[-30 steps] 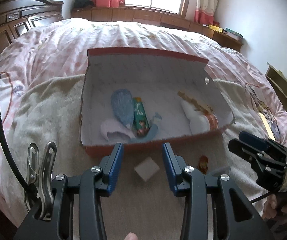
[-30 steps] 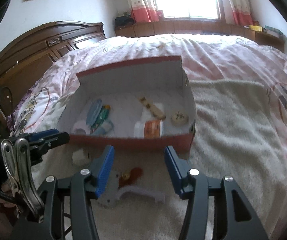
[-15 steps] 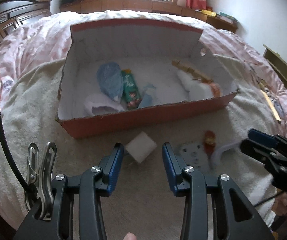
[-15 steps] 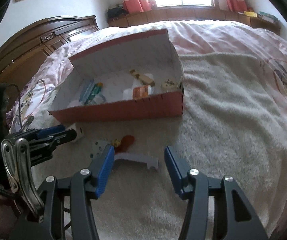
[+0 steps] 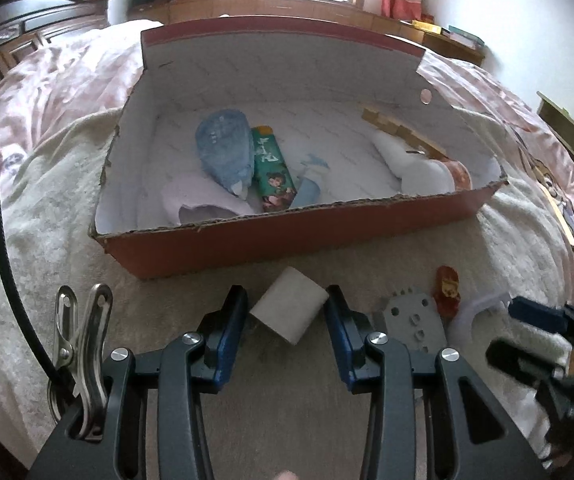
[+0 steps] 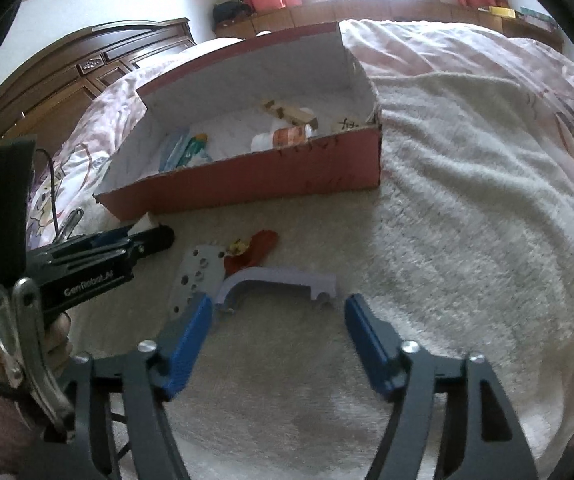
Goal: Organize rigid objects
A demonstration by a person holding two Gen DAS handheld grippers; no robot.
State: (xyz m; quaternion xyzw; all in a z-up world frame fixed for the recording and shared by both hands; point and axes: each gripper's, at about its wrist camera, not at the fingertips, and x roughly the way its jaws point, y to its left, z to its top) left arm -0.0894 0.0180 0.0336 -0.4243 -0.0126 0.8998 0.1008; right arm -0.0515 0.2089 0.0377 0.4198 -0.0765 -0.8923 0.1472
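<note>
Centre the left gripper (image 5: 287, 312) – spread, pads clear – on the white foam block (image 5: 289, 310) before squeezing, while the right gripper (image 6: 279, 320) (jaws opening, nothing gripped) lines up over the pale lilac plastic bracket (image 6: 283, 280).

Both grippers point down and forward, side by side. The left gripper (image 5: 287, 312) has its jaws partly apart, perhaps not pressing on anything. The right gripper (image 6: 279, 316) has its jaws opening wide.
</note>
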